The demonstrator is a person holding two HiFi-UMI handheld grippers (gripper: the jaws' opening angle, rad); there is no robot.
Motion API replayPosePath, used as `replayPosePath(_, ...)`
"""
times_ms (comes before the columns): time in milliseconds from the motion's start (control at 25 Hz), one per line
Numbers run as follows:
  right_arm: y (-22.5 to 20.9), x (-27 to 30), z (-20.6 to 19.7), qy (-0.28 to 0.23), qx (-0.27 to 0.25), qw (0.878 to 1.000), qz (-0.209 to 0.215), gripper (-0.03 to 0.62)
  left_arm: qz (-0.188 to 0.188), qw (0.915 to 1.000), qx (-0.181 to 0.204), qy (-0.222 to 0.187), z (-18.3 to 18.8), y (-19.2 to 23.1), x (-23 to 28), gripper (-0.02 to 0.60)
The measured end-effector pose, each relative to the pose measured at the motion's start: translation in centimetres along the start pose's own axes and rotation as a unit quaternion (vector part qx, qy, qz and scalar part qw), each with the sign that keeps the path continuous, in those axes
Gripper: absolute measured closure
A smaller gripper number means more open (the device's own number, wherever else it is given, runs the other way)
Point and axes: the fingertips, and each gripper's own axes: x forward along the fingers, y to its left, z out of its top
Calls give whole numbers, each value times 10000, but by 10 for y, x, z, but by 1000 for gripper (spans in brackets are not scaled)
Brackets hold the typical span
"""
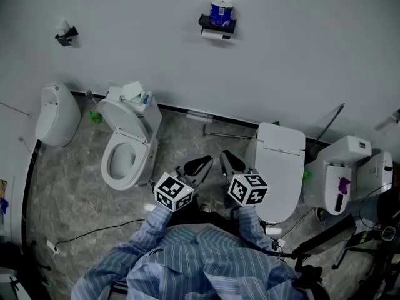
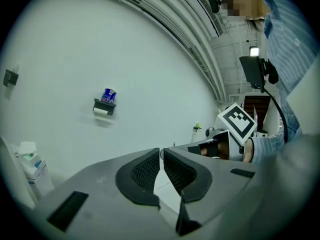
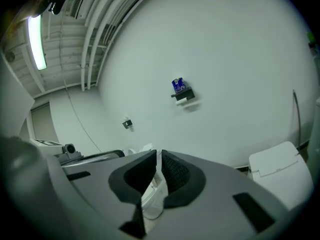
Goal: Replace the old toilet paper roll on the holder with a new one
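Note:
A black holder (image 1: pixel 217 24) hangs high on the white wall, far from both grippers. A new roll in blue wrapping (image 1: pixel 221 10) stands on top of it, and the white old roll (image 1: pixel 212 34) hangs under it. The same holder (image 2: pixel 104 105) appears small in the left gripper view, and the holder (image 3: pixel 183 94) with the blue roll (image 3: pixel 178 84) in the right gripper view. My left gripper (image 1: pixel 200 165) and right gripper (image 1: pixel 230 162) are side by side above the floor, both shut with nothing between the jaws.
An open toilet (image 1: pixel 125 149) with packs on its tank stands at the left, a closed toilet (image 1: pixel 279 164) at the right. A urinal (image 1: pixel 56 114) is at the far left, another fixture (image 1: pixel 340 170) at the far right. A small bracket (image 1: pixel 65 35) is on the wall.

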Motion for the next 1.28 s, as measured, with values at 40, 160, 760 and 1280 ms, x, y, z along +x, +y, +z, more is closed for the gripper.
replayPosePath(40, -2, 2, 1, 3, 4, 10000, 0, 560, -18, 10000, -12, 58, -2, 1, 3, 574)
replayPosePath(160, -6, 11, 2, 16, 76, 10000, 24, 560, 21, 9998, -71, 171, -5, 11, 6, 574)
replayPosePath(760, -39, 145, 60, 122, 126, 9998, -55, 561, 287, 9988, -395, -93, 35, 182, 57, 569)
replayPosePath(1280, -59, 262, 110, 51, 274, 9989, -370, 562, -206, 9962, -845, -25, 61, 307, 106, 524)
